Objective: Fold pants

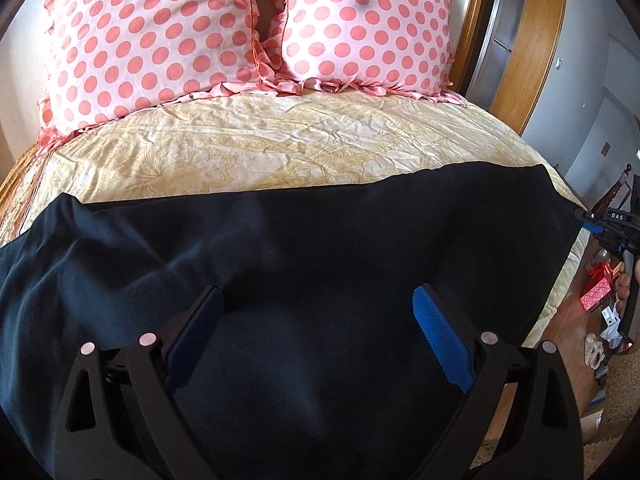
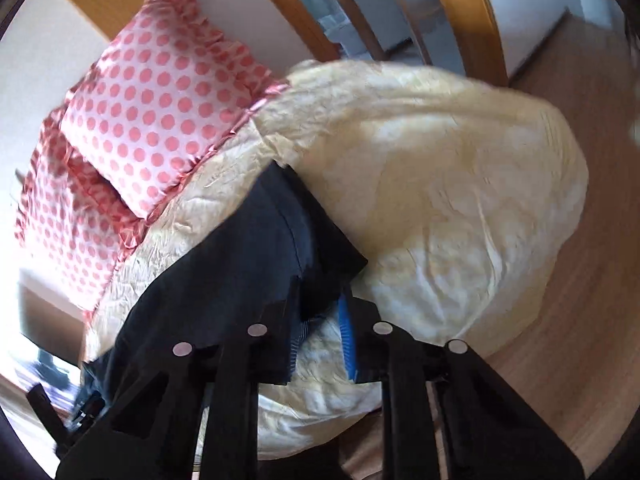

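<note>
While the right gripper [image 2: 320, 320] pinches the pants [image 1: 304, 240] at their right corner and the left gripper [image 1: 318, 312] gapes empty over them, we keep that edge taut and square.

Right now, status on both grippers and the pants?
Left gripper open over pants. Right gripper nearly shut at the pants' end by the bed edge; grip unclear. Nothing in the way.
</note>
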Motion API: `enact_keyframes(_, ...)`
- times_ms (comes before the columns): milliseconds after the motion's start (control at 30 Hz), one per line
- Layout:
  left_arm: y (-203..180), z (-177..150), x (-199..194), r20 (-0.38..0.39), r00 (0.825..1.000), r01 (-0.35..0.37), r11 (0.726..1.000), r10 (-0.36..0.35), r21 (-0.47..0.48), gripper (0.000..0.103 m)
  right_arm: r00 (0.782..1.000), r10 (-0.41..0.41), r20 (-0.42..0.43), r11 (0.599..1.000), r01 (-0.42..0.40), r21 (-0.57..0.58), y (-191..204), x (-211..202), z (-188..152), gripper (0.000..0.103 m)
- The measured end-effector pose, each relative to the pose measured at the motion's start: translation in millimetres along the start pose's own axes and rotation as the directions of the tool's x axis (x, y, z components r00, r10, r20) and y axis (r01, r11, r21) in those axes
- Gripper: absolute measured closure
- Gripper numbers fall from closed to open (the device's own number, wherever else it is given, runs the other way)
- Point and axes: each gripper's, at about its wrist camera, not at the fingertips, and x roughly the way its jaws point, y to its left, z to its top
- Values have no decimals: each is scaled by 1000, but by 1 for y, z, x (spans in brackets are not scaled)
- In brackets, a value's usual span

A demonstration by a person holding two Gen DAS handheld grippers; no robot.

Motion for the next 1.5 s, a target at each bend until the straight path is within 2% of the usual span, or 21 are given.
enact_keyframes(67,0,0,1,3,1000,0,1000,0,-2,7,999,1,39,999,1,-47,14,-7,8,89)
enact_keyframes(167,0,0,2,10,1000,4,1000,-4,-14,6,993,69,98,994,-60,-97,29,-14,20,90)
enact_keyframes(200,0,-1,3,9,1000,3,1000,-3,-18,6,992,70,108,993,-59,-103,30,-13,23,90)
enact_keyframes(300,1,-3,5,8,1000,4,1000,-4,-19,5,999,-43,33,999,44,-27,10,7,18,90)
enact_keyframes(367,2,-4,5,9,1000,14,1000,-13,-22,5,998,-67,-3,998,67,12,-3,18,9,90)
enact_keyframes(467,3,-3,6,2,1000,19,999,-19,-26,5,999,-48,0,998,48,51,-10,15,3,90)
enact_keyframes(533,2,-3,7,1,1000,14,1000,-13,-18,5,999,-43,-9,996,44,84,-13,8,3,82)
enact_keyframes(600,1,-4,7,4,1000,13,1000,-13,-15,5,1000,-26,9,995,25,98,-16,0,3,37)
enact_keyframes(633,2,-4,7,5,1000,15,1000,-15,-17,5,999,-29,19,994,26,106,-16,-4,3,32)
enact_keyframes(733,3,-4,6,6,1000,24,999,-24,-28,5,999,33,3,987,-33,159,-24,-3,1,38)
enact_keyframes(767,4,-4,6,6,1000,26,999,-26,-29,5,998,64,-7,981,-62,182,-27,1,0,45)
enact_keyframes(800,4,-4,7,5,1000,26,999,-26,-30,5,993,112,-26,971,-104,215,-31,8,-1,50)
enact_keyframes(833,4,-3,7,4,1000,27,999,-27,-29,5,992,123,-36,965,-111,236,-34,11,-3,52)
enact_keyframes(1000,4,-4,6,2,999,32,999,-32,-28,5,991,130,-19,959,-121,258,-35,13,-7,54)
enact_keyframes(1067,4,-4,6,2,999,35,999,-35,-31,5,992,125,-10,948,-116,296,-38,13,-9,58)
enact_keyframes(1200,5,-5,5,3,999,38,999,-37,-34,5,994,111,14,936,-109,336,-39,14,-9,59)
enact_keyframes(1300,5,-5,4,5,999,43,999,-43,-33,5,983,176,57,900,-184,394,-48,20,-11,59)
enact_keyframes(1333,6,-6,4,5,999,46,998,-46,-36,5,973,218,78,876,-230,424,-54,23,-13,59)
enact_keyframes(1400,7,-7,4,4,998,57,997,-57,-45,5,963,248,103,846,-267,461,-61,24,-17,62)
enact_keyframes(1433,8,-7,3,4,998,61,997,-61,-49,5,962,254,106,838,-273,472,-61,23,-21,62)
enact_keyframes(1500,10,-7,2,6,998,69,996,-69,-58,5,969,226,105,859,-249,447,-55,21,-21,62)
